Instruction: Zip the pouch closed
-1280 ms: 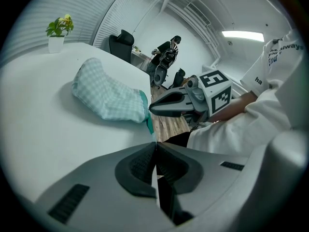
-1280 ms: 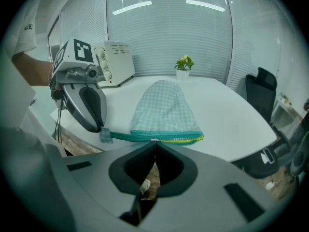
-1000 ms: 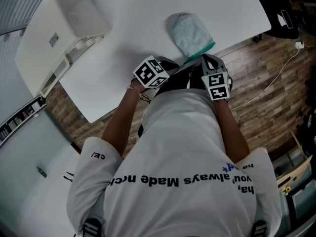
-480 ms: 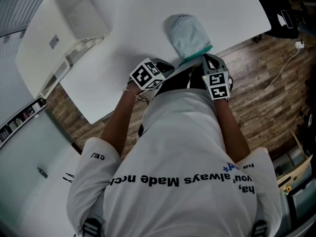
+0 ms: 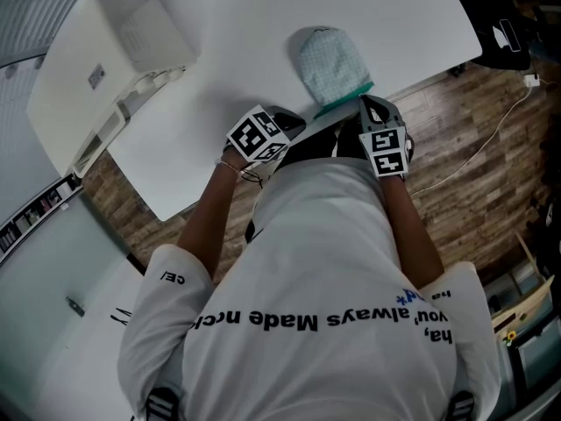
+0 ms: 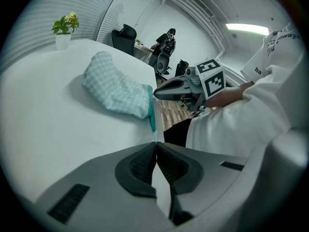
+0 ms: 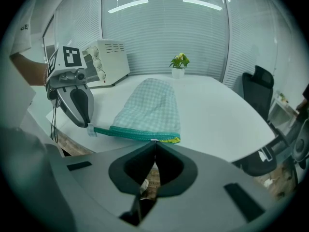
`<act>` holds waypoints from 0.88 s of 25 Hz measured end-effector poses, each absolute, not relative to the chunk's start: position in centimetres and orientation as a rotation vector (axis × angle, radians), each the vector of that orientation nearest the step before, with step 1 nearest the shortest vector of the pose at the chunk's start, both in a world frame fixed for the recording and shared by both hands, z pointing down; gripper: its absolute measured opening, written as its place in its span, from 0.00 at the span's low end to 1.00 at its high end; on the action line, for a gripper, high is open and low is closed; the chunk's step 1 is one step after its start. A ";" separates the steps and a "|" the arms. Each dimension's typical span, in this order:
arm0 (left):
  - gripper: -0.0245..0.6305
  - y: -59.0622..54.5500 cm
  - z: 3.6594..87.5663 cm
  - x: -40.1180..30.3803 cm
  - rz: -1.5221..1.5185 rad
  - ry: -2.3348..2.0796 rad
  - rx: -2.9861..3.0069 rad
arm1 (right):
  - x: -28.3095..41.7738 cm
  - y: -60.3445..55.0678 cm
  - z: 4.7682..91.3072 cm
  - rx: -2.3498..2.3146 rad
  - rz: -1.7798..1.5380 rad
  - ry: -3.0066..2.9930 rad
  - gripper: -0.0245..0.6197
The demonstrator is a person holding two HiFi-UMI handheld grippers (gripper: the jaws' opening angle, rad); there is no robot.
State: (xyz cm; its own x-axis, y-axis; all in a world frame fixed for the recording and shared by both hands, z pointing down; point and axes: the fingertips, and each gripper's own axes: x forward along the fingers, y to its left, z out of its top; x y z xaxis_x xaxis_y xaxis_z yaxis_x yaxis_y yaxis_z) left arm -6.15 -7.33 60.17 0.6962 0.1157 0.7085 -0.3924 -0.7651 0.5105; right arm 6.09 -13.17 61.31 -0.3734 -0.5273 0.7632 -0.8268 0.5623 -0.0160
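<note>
1. The left gripper has its jaws together, clamped on the pale tab at the tail of the teal zip. In the left gripper view the zip runs from the tips toward 12 o'clock.
2. The right gripper has its jaws together, clamped on the zip's other end, at the yellow-green corner of the pouch. A small pale piece sits at the tips. It is probably the slider pull, but it is too small to confirm.
3. The zip lies straight between the two grippers, along the near edge of the table. In the right gripper view it runs from the tips toward 9 o'clock, where the left gripper's tip meets the tab.
4. The pouch is checked green fabric and lies flat on the table. In the right gripper view its body extends from the zip toward 12 o'clock. In the head view it sits at 12 o'clock of the gap between the grippers.
5. In the right gripper view a white oven stands at 10 o'clock and a plant at 12 o'clock. Both are well apart from the pouch.
6. Progress:
   - The zip shows as one narrow strip with no gape along its visible length, so closure is judged done or nearly done.
   - Whether the teeth mesh right up to the end cannot be told.
   - What probably remains is to seat the slider at its stop and release both ends.
</note>
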 end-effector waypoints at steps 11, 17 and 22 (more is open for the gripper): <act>0.07 -7.2 60.7 -7.7 1.053 -0.210 2.227 | 6.7 -13.9 61.5 1.098 0.519 -2.045 0.05; 0.07 -7.0 60.6 -7.9 1.049 -0.206 2.218 | 6.7 -14.0 61.5 1.093 0.517 -2.044 0.05; 0.07 -6.2 61.8 -9.4 1.169 -0.184 2.207 | 8.1 -14.5 61.6 1.138 0.533 -2.018 0.05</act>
